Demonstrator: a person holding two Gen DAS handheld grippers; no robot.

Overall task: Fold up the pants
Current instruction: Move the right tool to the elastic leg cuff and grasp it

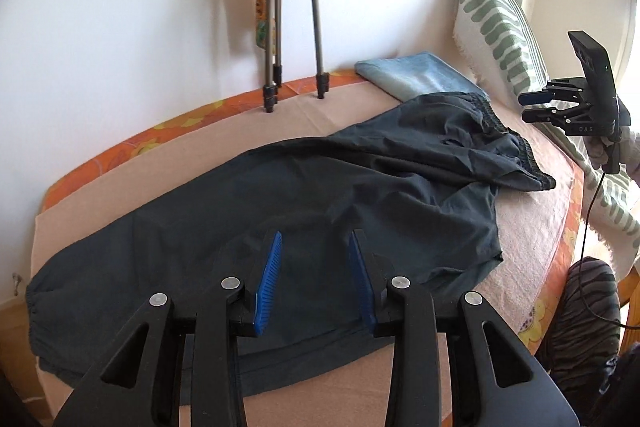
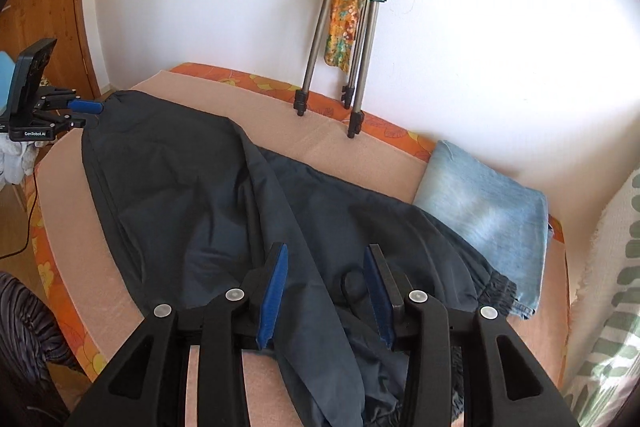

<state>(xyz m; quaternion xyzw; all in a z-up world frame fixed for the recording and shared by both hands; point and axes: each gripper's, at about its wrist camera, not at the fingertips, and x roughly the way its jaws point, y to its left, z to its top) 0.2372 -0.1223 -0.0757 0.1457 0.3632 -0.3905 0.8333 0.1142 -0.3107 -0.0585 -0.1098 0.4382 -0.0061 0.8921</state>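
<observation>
Dark navy pants lie spread and wrinkled on the pink-covered bed; they also show in the right wrist view. The elastic waistband is at the right end and a cuffed leg end at the left. My left gripper is open and empty, hovering above the leg part. My right gripper is open and empty above the waist area. The left gripper also shows at the left edge of the right wrist view, and the right gripper at the right of the left wrist view.
Folded light-blue jeans lie beside the waistband by the wall. A tripod stands on the bed's far edge against the white wall. A green-patterned pillow leans at the right end. A black cable hangs by the bed's near side.
</observation>
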